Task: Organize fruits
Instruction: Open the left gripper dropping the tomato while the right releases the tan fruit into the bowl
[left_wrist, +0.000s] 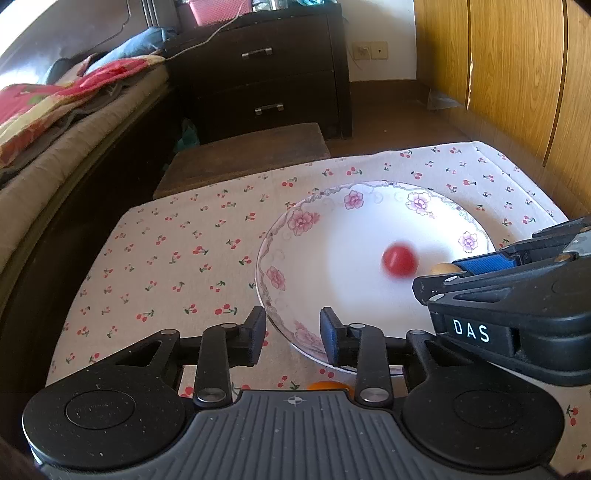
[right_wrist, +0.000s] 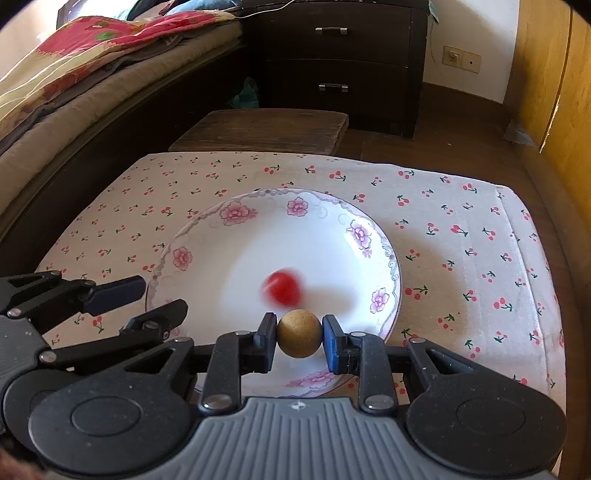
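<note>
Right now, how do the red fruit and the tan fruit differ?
The red fruit is glossy red; the tan fruit is dull yellow-brown. The red one lies loose on the plate and looks motion-blurred; the tan one is sharp, between the fingers of the right gripper above the plate's near edge. Both are small and round, close in size.

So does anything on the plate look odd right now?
Yes: the red fruit on the plate is smeared with blur while everything around it is sharp, so it seems to be rolling loose.
</note>
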